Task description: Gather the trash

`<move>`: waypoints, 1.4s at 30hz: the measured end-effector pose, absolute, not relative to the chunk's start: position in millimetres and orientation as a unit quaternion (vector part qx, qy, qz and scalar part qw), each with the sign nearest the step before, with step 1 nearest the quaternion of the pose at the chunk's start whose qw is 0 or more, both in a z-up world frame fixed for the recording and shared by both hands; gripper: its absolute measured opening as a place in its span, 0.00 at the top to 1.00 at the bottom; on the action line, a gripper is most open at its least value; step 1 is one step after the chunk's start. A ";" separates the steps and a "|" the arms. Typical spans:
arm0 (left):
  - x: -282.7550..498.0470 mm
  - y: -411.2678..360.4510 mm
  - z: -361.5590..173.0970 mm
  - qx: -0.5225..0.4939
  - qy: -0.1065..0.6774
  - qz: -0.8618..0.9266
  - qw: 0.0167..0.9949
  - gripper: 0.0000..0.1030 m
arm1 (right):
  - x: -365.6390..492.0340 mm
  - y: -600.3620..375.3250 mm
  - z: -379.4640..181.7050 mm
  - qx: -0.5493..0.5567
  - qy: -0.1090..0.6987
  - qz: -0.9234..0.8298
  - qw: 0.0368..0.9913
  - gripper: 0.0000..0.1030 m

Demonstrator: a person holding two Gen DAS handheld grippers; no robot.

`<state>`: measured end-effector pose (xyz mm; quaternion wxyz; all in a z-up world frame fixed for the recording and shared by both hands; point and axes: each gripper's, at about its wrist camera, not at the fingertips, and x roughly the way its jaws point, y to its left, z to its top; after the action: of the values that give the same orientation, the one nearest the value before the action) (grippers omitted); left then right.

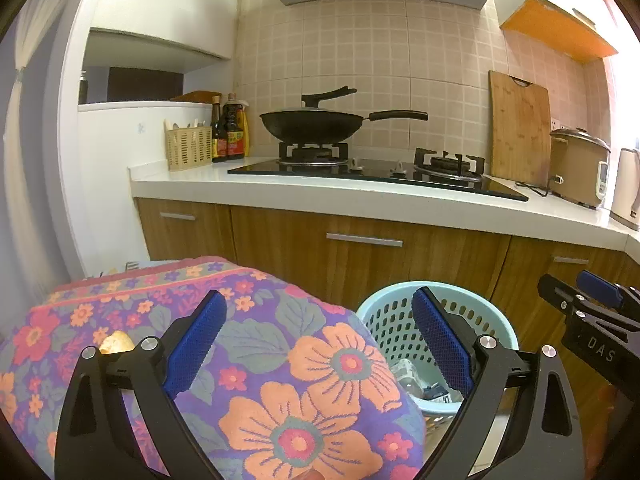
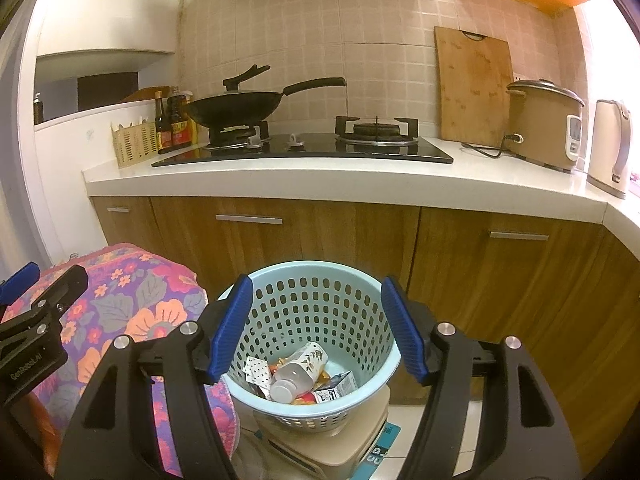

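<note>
Beside the light-blue basket (image 2: 320, 320), on its left, we find the flower-patterned cloth (image 1: 280, 360) draped over some raised surface, and that cloth is where our next piece of trash lies. Our right gripper (image 2: 316, 332) hangs directly over the basket mouth, jaws apart with nothing between them; through the gap we look down on what the basket already holds: a small clear bottle (image 2: 298, 372), a foil blister sheet (image 2: 256, 372) and a little carton (image 2: 340, 388). Our left gripper (image 1: 316, 344) points across the cloth with the basket rim just off its right finger; its jaws also stand wide and empty.

A pale, crumpled scrap (image 1: 116, 342) rests on the cloth, far from the basket and just outside the left finger of the left gripper. It is partly hidden by the finger's frame, so we cannot tell its long axis. We judge the left gripper much the nearer: it would need to swing away from the basket to bracket the scrap, while the right would have to cross the whole cloth.
</note>
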<state>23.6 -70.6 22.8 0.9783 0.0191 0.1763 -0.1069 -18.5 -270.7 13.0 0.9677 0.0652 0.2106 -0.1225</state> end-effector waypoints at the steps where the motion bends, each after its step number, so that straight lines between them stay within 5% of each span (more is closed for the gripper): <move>1: 23.5 -71.0 22.9 0.019 0.176 -0.106 0.978 0.11 | -18.0 -270.7 12.7 0.065 0.211 -0.122 0.968 0.39; 42: 30.9 -64.1 18.7 -0.006 0.200 -0.120 0.972 0.10 | -8.4 -264.0 8.4 0.067 0.221 -0.103 0.968 0.39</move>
<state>30.9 -64.1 18.7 0.9725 -0.0063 0.1999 -0.1196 -8.4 -264.0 8.4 0.9676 0.0670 0.2208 -0.1027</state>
